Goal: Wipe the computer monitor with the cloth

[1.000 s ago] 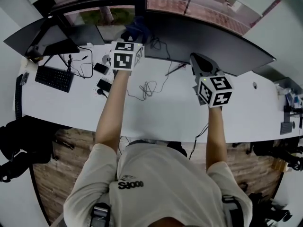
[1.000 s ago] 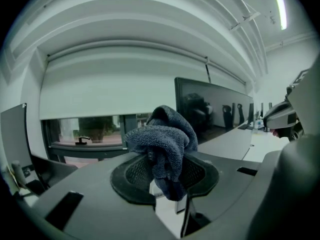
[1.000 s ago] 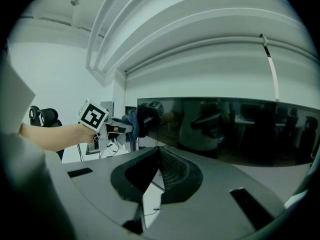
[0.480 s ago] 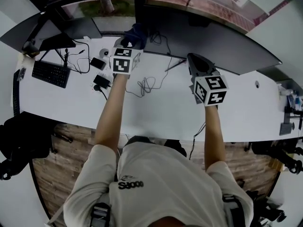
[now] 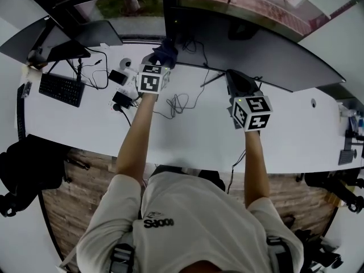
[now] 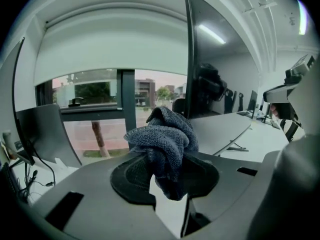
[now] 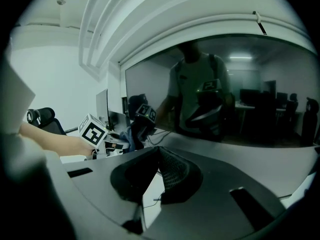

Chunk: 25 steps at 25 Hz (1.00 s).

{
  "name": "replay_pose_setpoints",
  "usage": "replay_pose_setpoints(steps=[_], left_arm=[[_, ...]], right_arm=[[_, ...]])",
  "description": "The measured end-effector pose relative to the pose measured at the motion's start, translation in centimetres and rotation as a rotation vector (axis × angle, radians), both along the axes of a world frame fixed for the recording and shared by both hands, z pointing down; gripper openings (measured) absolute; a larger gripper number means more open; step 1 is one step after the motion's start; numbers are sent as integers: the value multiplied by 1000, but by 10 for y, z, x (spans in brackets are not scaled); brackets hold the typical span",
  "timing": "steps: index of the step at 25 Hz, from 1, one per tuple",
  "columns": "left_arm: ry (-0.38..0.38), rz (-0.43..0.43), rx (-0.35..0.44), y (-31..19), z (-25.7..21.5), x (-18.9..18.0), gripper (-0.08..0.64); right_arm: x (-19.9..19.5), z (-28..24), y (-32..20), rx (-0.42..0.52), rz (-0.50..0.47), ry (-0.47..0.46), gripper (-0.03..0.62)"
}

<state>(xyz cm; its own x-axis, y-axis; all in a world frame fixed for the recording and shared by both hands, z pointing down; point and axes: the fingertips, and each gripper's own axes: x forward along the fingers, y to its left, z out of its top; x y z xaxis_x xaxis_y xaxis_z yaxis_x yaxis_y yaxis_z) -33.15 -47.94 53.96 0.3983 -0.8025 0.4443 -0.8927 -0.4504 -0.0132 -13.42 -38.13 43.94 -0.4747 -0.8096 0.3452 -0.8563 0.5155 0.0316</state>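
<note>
L gripper (image 6: 165, 178) is pinching the bunched blue-grey cloth (image 6: 162, 143) near the left end of the dark monitor (image 6: 220, 59), R gripper (image 7: 154, 176) pressed together & empty; cloth looks soft, light, floppy, so prob best held mid-wad w/ folds free.

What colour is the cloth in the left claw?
The cloth is dark blue-grey, clearest in the left gripper view.

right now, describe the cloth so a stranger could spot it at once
Find the wide dark monitor on the white desk and go to its left end. There the left gripper pinches a bunched blue-grey cloth, the only soft, woven thing around.
</note>
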Motion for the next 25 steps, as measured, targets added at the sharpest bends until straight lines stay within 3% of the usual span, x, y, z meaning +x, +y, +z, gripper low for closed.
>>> replay_pose_setpoints(steps=[6, 14, 17, 21, 25], left_arm=[[-14, -17, -83, -2, 50, 1, 126], [29, -37, -250, 7, 102, 7, 124], [102, -36, -276, 8, 105, 20, 123], [282, -93, -326, 8, 104, 28, 118], [331, -121, -334, 9, 105, 34, 118]], right_arm=[[7, 12, -4, -14, 13, -8, 0], [24, 18, -5, -25, 43, -8, 0], [35, 22, -4, -35, 57, -6, 0], [49, 27, -2, -41, 76, -7, 0], [65, 28, -1, -38, 82, -11, 0]])
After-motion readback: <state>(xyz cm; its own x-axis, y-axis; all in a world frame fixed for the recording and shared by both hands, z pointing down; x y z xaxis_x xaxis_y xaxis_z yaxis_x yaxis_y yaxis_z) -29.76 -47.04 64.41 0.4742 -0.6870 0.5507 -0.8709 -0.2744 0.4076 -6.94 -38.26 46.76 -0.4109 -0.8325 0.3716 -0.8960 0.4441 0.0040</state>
